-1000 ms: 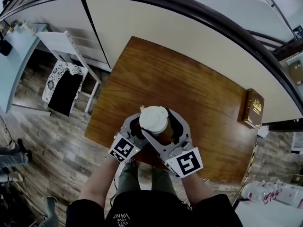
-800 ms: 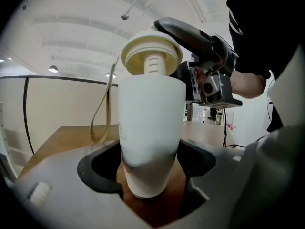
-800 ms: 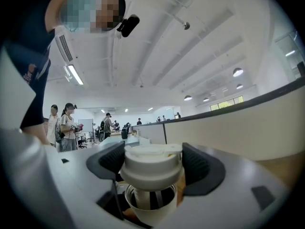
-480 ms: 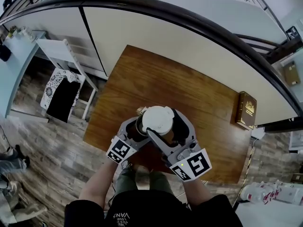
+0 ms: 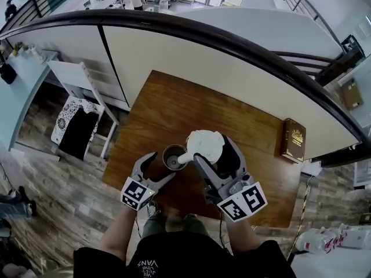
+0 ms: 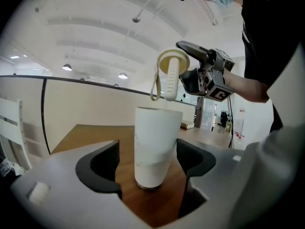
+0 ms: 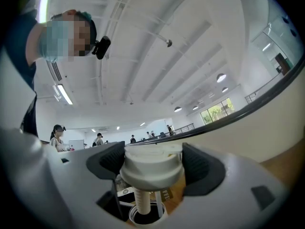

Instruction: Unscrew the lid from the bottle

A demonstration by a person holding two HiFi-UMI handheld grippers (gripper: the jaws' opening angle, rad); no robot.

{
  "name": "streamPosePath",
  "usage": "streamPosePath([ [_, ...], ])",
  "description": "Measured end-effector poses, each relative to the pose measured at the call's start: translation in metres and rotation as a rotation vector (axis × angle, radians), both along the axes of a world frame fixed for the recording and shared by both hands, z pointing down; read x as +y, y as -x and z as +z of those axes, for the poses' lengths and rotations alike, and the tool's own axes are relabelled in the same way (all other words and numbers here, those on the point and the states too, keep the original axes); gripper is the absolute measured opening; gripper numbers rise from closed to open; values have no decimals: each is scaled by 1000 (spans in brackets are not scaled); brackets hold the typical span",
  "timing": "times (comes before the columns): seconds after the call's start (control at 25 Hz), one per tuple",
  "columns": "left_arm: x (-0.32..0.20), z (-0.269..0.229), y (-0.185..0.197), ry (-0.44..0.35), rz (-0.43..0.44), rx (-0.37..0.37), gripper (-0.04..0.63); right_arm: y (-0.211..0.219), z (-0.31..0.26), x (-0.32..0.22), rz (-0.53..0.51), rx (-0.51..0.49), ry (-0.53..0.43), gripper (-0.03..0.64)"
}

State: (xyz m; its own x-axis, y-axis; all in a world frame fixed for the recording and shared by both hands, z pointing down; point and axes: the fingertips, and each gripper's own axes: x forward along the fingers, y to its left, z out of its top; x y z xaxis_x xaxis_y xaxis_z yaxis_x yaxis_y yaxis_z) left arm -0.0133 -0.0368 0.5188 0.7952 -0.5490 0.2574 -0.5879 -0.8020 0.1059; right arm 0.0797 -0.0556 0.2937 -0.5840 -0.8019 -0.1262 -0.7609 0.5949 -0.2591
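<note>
The lid (image 5: 204, 145) is off the bottle (image 5: 174, 157) and raised just above it, its straw (image 7: 142, 202) hanging over the open mouth. The bottle stands on the table (image 5: 174, 103), just ahead of the left gripper (image 5: 160, 168). Nothing holds the bottle, so it could tip if the straw catches the rim as the lid swings away. The left gripper's jaws are spread wide on either side of the bottle and touch nothing. The right gripper's (image 5: 213, 150) jaws are clamped on the lid.
</note>
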Motion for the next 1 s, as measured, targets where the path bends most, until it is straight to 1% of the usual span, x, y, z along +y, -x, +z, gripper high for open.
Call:
streamPosePath([
  [0.24,8,-44,29,-48,-97,48,362,-20,-4,10,36,-36,14,360],
  [0.36,12,-67,35,-72,-130,64,362,-27,-4,17,44,-52,24,360],
  [0.48,15,-94,32,-104,-147,91,362,-37,-4,25,56,-58,33,360],
  [0.6,18,-119,21,-137,-147,126,360,-46,-3,33,68,-58,39,360],
  [0.72,23,-141,9,-167,-141,154,359,-58,0,42,77,-46,53,360],
  [0.8,28,-154,2,-173,-149,171,357,-66,4,48,80,-35,71,360],
  [0.84,31,-161,-1,-162,-158,181,350,-70,5,51,81,-37,80,360],
  [0.92,34,-171,-7,-138,-177,195,308,-77,8,56,84,-46,93,360],
  [1.0,35,-173,-12,-165,-177,197,262,-83,11,61,87,-58,105,360],
])
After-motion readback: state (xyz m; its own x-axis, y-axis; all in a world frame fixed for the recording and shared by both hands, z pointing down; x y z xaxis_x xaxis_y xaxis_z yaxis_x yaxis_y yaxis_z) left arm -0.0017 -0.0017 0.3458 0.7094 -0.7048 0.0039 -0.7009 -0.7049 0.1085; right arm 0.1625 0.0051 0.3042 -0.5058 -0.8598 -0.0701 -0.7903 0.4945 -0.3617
